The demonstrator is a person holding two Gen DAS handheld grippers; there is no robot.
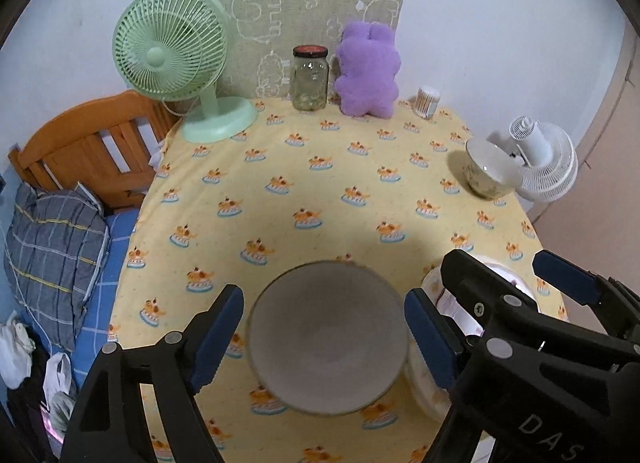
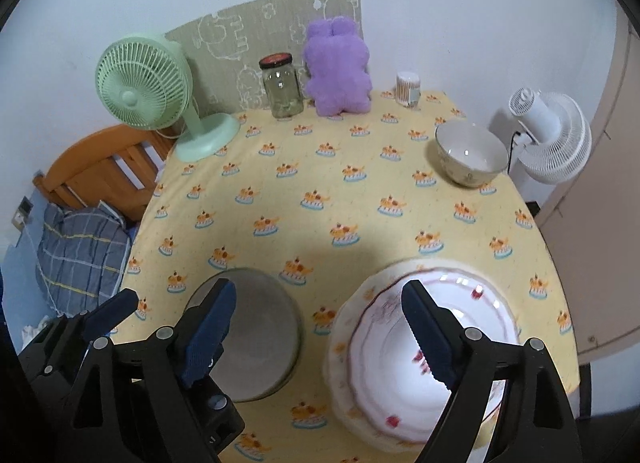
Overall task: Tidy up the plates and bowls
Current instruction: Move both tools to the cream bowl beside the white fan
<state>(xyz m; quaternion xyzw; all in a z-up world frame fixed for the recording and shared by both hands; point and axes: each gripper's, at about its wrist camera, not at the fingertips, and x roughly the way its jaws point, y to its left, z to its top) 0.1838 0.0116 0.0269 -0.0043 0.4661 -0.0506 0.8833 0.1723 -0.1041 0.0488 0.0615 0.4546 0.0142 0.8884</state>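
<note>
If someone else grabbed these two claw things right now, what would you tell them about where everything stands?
Left gripper: open, its fingers either side of the grey bowl, not gripping it.
Right gripper: open, empty, above the stacked plates.
The plates sit near the table's front right, the grey bowl to their left. A patterned bowl stands apart at the far right.
Done: plates stacked. Left: bring the two bowls together.
</note>
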